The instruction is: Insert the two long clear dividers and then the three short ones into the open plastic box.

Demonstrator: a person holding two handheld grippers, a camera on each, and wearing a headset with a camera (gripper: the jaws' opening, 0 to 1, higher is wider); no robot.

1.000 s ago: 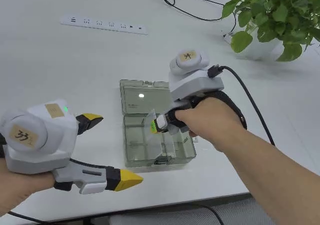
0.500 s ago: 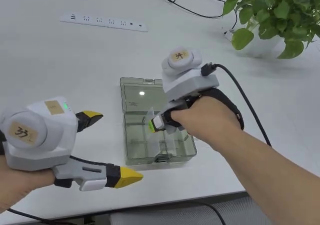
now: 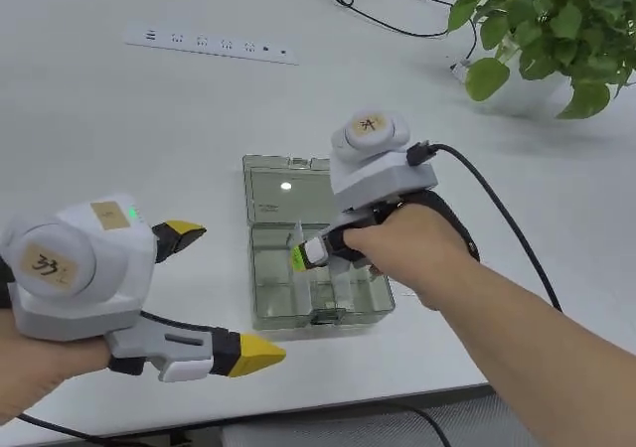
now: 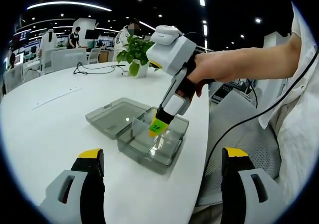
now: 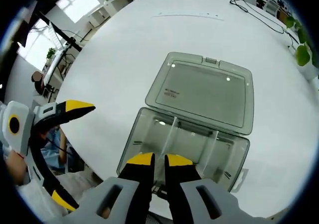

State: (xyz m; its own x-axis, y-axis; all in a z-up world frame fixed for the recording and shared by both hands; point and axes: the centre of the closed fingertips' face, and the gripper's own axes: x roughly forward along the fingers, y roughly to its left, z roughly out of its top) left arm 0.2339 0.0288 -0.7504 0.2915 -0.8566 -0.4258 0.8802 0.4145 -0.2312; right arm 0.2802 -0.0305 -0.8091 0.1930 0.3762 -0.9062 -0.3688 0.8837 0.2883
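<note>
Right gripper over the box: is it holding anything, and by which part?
The right gripper seems to pinch a clear divider by its upper edge, over the plastic box.

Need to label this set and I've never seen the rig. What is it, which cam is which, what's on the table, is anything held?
There is no robot here: a person holds a two-jaw gripper in each hand. The head view comes from a headset camera looking down. The two round views come from a camera riding on each gripper.

On the white table are an open plastic box, a power strip, a black cable and a potted plant. Some clear dividers already stand in the box.

The left gripper hovers open beside the box and holds nothing. The right gripper is over the box with its jaws nearly closed. It seems to pinch a thin clear divider, which is hard to make out.
</note>
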